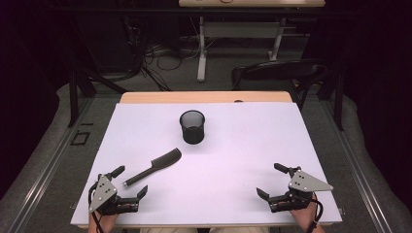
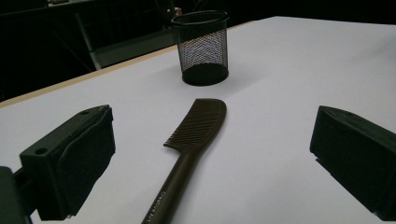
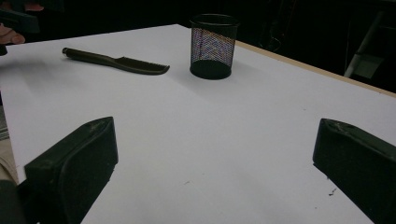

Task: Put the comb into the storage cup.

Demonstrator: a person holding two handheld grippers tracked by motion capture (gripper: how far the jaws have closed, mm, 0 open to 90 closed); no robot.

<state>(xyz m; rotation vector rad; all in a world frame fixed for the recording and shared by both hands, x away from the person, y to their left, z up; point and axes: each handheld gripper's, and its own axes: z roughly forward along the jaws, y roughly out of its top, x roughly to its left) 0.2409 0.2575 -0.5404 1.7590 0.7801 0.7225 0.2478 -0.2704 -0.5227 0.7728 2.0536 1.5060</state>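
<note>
Lining up left tongs [image 1: 130, 181], spread and empty, on comb [image 1: 154, 166] lying near-left on bench [image 1: 233, 194]: pinch the handle squarely; right tongs [image 1: 272, 180] also spread, idle.

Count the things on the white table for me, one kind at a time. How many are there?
Comb: 1, dark, lying flat
Mesh cup: 1, black, standing upright
Grippers: 2, the left gripper and the right gripper, both with jaws open and holding nothing
Total: 4 things on the white table
</note>
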